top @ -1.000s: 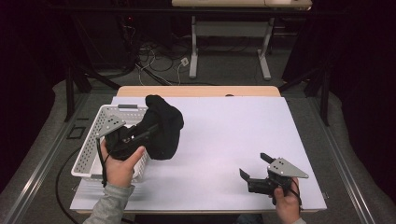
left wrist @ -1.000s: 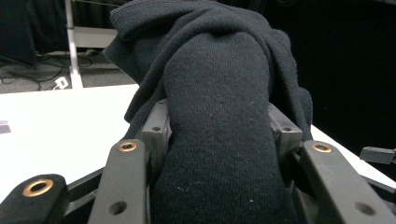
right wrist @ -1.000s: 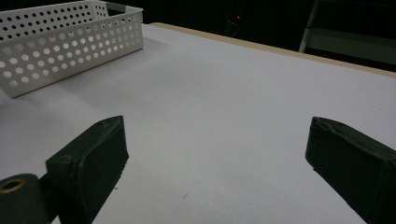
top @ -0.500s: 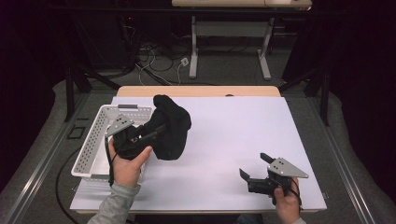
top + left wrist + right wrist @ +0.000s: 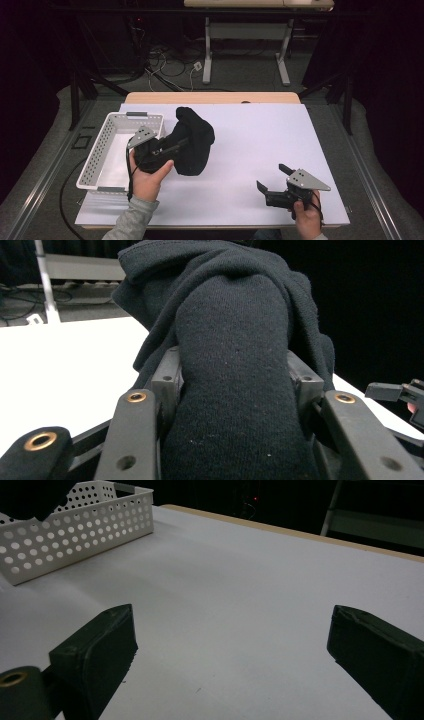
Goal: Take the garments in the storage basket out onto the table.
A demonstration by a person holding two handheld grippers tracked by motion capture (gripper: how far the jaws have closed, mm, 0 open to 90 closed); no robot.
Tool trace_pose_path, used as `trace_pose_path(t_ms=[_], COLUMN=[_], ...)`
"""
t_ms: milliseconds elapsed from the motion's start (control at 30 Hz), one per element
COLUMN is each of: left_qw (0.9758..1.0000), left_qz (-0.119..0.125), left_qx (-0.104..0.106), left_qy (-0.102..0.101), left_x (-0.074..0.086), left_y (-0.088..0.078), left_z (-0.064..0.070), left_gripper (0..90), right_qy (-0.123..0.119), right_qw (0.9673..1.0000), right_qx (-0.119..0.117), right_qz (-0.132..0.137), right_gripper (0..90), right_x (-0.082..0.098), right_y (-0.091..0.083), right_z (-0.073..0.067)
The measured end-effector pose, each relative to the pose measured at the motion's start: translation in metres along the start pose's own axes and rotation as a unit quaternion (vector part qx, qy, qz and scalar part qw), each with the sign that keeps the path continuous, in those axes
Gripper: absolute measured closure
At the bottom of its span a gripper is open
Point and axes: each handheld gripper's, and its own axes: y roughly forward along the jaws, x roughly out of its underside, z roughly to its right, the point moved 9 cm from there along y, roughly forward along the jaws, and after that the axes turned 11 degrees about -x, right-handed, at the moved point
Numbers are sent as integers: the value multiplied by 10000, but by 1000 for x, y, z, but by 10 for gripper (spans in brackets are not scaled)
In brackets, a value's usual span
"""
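Left claw (image 5: 172,147) clamped on bundled black knit cloth (image 5: 192,140), now carried clear of the white perforated plastic basket (image 5: 100,150) over the white tabletop (image 5: 260,145); placement likely next. Right claw (image 5: 274,186) wide, idle.

You are holding a bunched black cloth (image 5: 192,140) in your left gripper (image 5: 172,147), its jaws closing on the fabric just beside the white perforated basket (image 5: 100,150), to its right. Your right gripper (image 5: 274,182) is resting with jaws spread on the white table (image 5: 260,130), well apart from the basket, toward the near right corner.
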Motion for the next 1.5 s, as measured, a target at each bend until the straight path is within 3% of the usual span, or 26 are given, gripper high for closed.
trace_pose_path(t_ms=[867,1500], left_qw=[9986,9945], left_qz=[-519,-1010], left_qx=[89,224], left_qy=[78,150], left_x=[45,80], left_y=[33,51], left_z=[15,24], left_gripper=[538,535], right_qy=[-24,-19], right_qw=[10000,10000], right_qx=[6,8], right_qz=[42,-3], right_gripper=[54,56], right_x=[-1,0], right_y=[-3,-2], right_z=[1,1])
